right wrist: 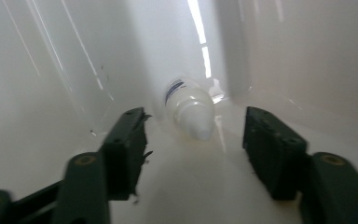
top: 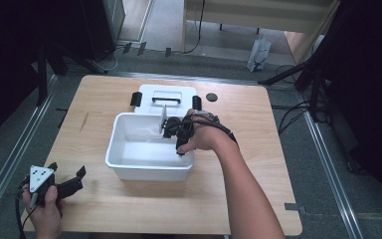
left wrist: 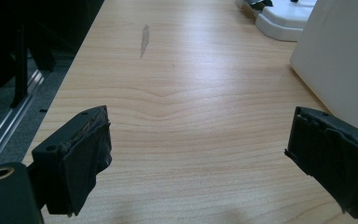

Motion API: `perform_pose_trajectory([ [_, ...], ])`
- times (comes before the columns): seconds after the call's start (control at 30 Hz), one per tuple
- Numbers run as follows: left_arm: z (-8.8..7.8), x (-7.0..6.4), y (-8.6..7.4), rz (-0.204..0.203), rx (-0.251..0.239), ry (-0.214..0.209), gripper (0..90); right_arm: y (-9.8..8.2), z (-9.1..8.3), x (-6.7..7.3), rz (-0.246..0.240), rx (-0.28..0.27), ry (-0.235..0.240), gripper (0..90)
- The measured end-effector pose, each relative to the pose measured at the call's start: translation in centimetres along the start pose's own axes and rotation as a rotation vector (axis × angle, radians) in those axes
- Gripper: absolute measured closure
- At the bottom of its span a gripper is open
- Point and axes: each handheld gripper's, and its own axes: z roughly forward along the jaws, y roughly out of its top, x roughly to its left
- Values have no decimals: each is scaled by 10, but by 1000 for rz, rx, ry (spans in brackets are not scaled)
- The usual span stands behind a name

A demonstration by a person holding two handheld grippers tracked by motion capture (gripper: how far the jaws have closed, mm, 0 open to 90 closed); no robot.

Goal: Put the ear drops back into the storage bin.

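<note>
A white plastic bin (top: 149, 167) stands in the middle of the wooden table (top: 129, 209). My right gripper (top: 178, 144) reaches down inside it at its right end. In the right gripper view a small white bottle (right wrist: 191, 112) with a blue-printed label lies on its side on the bin floor, against the wall (right wrist: 51, 70). My right gripper (right wrist: 196, 140) is open, and the bottle's tip lies between and just ahead of the jaws, untouched. My left gripper (top: 68, 169) rests at the table's front left corner, open, with bare wood between its jaws (left wrist: 196, 140).
The bin's white lid (top: 166, 97), with a black handle and black side clips, lies flat just behind the bin. A small black round disc (top: 211, 97) sits to its right. In the left gripper view the bin's outer wall (left wrist: 340, 60) rises at the right.
</note>
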Motion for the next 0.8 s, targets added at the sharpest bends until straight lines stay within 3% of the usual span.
perform_pose_trajectory([
  [0.07,0,0,0,-2,-3,1,70,-1,-7,-3,32,-33,3,324],
  [0.2,0,0,0,-1,-3,1,70,-3,-22,-4,51,-83,-3,253],
  [0.4,0,0,0,0,-1,1,70,-8,-45,-4,23,-120,-10,149],
  [0.6,0,0,0,0,-1,1,70,-18,-64,-7,45,-138,-39,140],
  [0.8,0,0,0,4,-1,3,70,-38,-73,-12,66,-138,-68,137],
])
